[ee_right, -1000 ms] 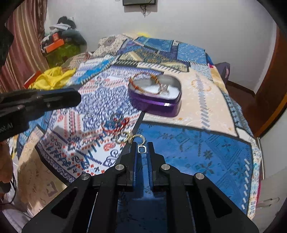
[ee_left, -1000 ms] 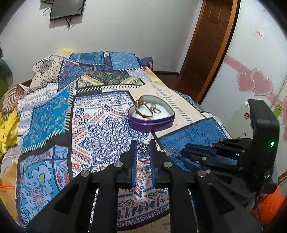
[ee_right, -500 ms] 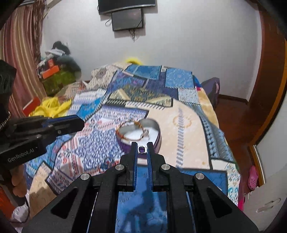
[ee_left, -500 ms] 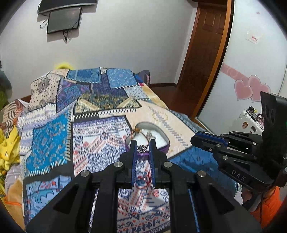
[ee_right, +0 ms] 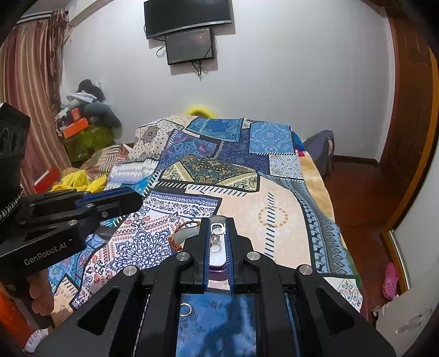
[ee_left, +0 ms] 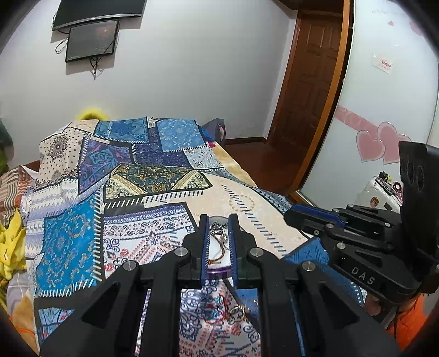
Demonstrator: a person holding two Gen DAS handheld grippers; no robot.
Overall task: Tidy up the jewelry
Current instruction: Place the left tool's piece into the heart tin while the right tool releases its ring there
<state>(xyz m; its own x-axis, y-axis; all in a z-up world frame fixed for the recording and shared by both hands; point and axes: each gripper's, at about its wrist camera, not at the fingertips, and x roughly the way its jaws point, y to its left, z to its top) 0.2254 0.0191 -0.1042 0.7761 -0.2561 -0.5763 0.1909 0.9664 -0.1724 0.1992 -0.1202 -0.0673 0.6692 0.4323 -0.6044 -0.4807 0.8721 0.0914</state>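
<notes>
One ring [ee_right: 218,228] pinched by right gripper [ee_right: 218,229]; left gripper [ee_left: 218,229] pinches one pendant [ee_left: 216,228]

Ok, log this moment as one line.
left gripper: jaws shut on silver pendant | right gripper: jaws shut on silver ring | purple tin: below both

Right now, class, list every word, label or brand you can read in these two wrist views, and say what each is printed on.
"DAS": white letters on the black body of the right gripper, seen from the left wrist.
"GenRobot.AI": white letters on the black body of the left gripper, seen from the right wrist.
Red characters on the small white sticker on the white wardrobe panel: too blurred to read.
Brand mark on the black wall-mounted curved screen: too small to read.
</notes>
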